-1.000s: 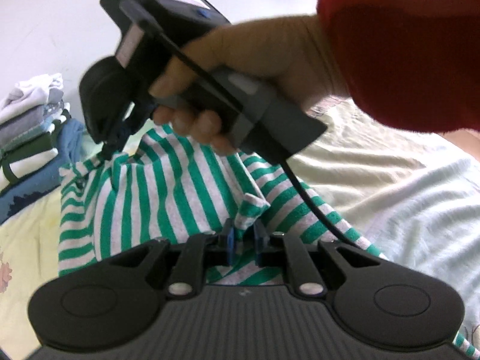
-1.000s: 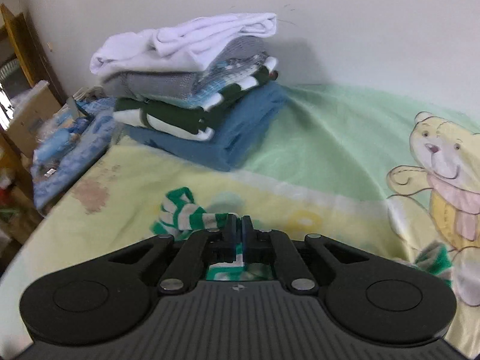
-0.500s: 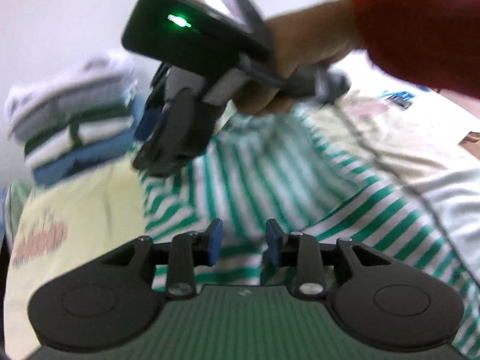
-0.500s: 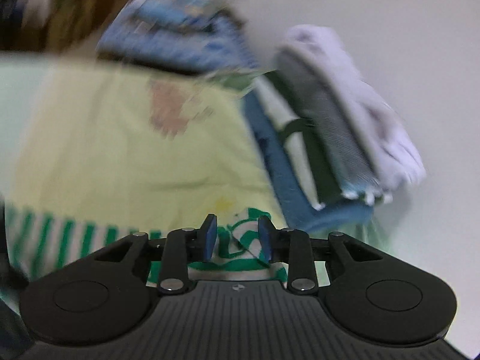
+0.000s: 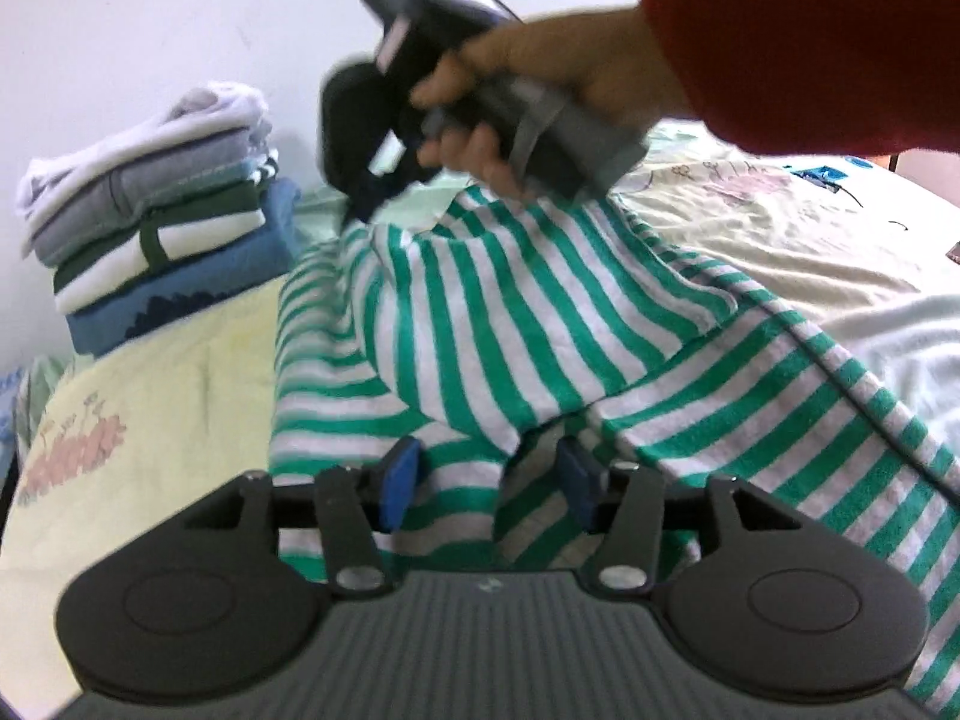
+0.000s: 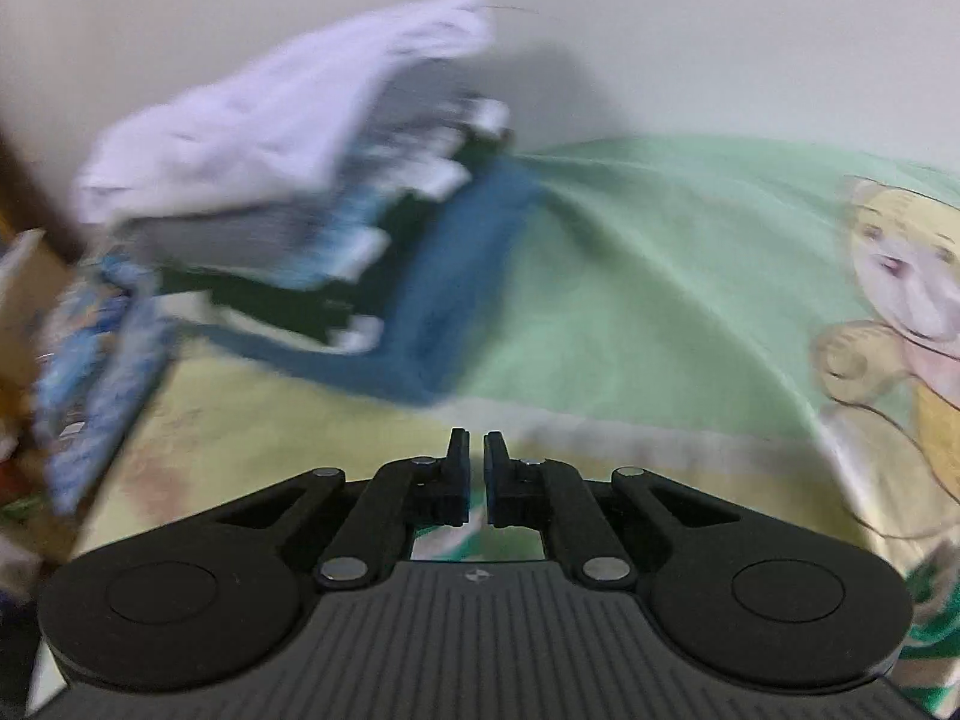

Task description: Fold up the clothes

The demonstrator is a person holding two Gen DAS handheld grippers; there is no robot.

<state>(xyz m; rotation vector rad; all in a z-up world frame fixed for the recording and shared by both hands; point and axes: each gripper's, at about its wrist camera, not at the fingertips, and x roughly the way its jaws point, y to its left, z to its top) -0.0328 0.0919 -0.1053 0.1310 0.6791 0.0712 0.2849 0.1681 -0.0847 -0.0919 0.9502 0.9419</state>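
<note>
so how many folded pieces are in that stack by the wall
About 5 in the stack, top down: white, grey, pale blue sliver, dark green-and-white, blue at the bottom. Thin layers may be hidden.

Striped shirt (image 5: 492,324) lies on the bedsheet (image 5: 156,372), before the left gripper (image 5: 486,480); stack of folded clothes (image 5: 156,222) at the bed's far edge against the wall (image 5: 150,18), left of the shirt; right gripper (image 5: 366,192) behind the shirt.
</note>
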